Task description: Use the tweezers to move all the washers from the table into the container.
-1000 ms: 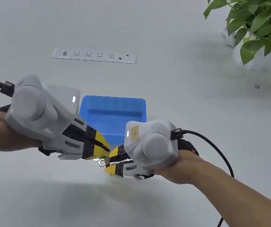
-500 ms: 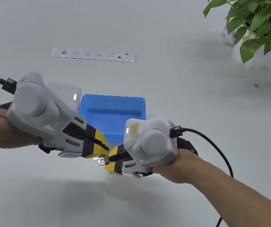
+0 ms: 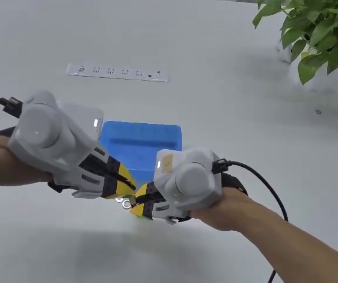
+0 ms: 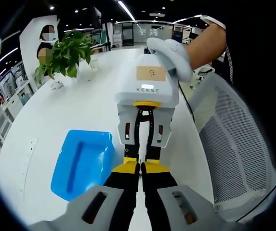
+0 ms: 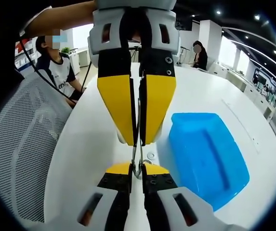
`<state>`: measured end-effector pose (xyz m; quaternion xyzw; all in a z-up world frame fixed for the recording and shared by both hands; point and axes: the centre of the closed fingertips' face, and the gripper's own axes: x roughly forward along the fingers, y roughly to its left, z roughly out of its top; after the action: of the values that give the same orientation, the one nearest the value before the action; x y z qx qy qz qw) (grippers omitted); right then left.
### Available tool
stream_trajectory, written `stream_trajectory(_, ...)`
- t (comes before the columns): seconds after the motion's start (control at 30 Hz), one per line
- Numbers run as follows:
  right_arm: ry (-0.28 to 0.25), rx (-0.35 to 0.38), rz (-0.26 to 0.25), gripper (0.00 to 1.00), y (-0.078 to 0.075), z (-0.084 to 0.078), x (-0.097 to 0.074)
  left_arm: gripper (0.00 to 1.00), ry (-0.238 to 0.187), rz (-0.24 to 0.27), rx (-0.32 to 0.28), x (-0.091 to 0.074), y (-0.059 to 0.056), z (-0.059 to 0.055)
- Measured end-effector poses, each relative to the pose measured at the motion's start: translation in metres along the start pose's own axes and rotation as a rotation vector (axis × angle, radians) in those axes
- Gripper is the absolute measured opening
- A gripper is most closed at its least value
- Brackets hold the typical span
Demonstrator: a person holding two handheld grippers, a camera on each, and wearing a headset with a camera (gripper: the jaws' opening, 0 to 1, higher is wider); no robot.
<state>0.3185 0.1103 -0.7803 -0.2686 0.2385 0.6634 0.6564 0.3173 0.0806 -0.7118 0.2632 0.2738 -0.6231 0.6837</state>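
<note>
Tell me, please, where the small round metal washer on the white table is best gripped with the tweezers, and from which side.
Grip the small round metal washer across its rim, probably with one tip of the thin metal tweezers through the hole, coming from above. It lies flat on the white table, so its edge offers little from the side.

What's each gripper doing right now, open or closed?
Left gripper: closed on the thin metal tweezers.
Right gripper: closed on the same tweezers, at their other end.
</note>
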Motion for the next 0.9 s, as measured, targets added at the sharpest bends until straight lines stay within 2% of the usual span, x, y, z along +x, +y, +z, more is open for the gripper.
stream_trajectory(0.4, -0.014, -0.003, -0.011, 0.09, -0.001, 0.017, -0.012, 0.06, 0.002, 0.008, 0.003, -0.016, 0.002, 0.012)
stream_trajectory(0.9, -0.022, -0.026, -0.042, 0.09, -0.016, 0.036, -0.030, 0.06, -0.005, 0.033, 0.034, -0.033, 0.013, 0.033)
